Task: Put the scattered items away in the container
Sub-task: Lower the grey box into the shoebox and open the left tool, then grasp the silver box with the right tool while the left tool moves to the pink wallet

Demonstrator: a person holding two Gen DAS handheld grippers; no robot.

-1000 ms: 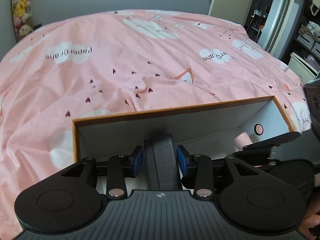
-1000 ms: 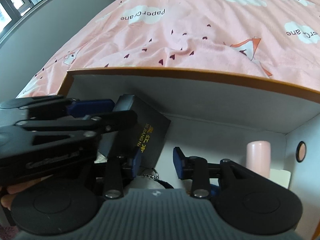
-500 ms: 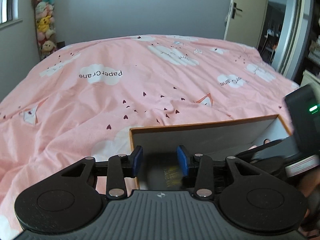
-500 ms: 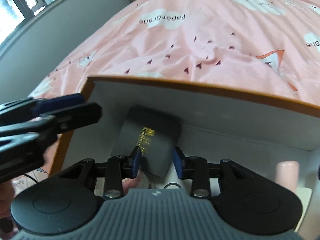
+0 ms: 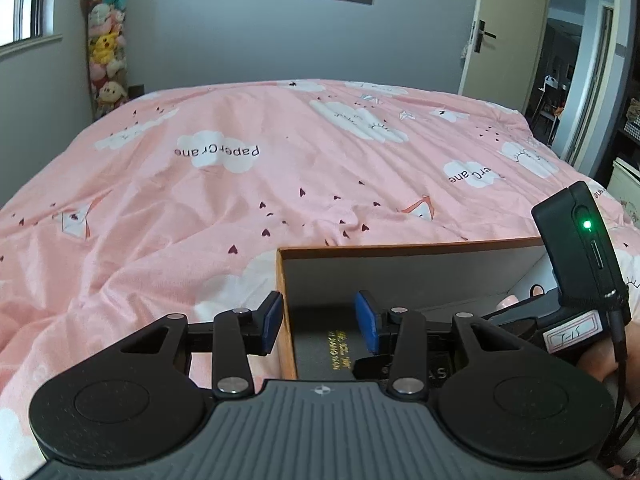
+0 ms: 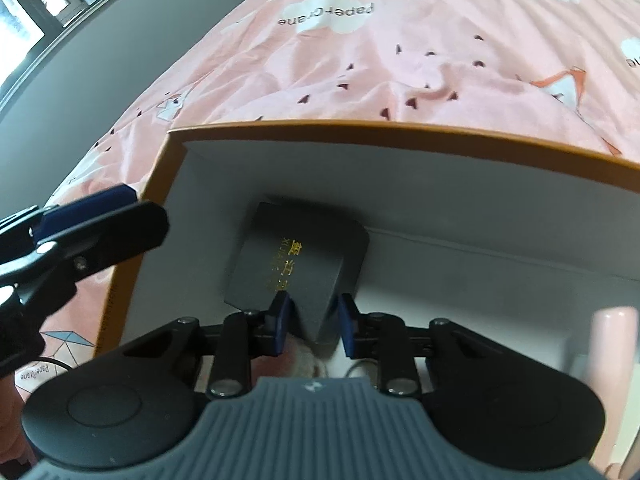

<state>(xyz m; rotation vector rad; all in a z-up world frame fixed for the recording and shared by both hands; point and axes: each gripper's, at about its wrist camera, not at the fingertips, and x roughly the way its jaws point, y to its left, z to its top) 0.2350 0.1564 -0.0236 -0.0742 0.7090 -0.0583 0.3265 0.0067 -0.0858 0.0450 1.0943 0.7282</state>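
An orange-rimmed box (image 6: 360, 126) with white inner walls sits on the pink bed. A black case with gold lettering (image 6: 296, 268) lies inside it at the left end, also in the left wrist view (image 5: 328, 344). My left gripper (image 5: 318, 322) is open and empty above the box's left wall; it shows in the right wrist view (image 6: 92, 216) outside that wall. My right gripper (image 6: 312, 326) is open, its fingers either side of the case's near corner, not gripping it. A pink bottle (image 6: 612, 344) stands at the right end.
The pink cloud-print bedspread (image 5: 280, 168) stretches all around the box (image 5: 400, 248). A column of plush toys (image 5: 106, 48) hangs at the far left wall. A door (image 5: 504, 32) stands open at the far right.
My left gripper let go of the black case and drew back up and left out of the box. The case now lies inside. My right gripper moved in over the case.
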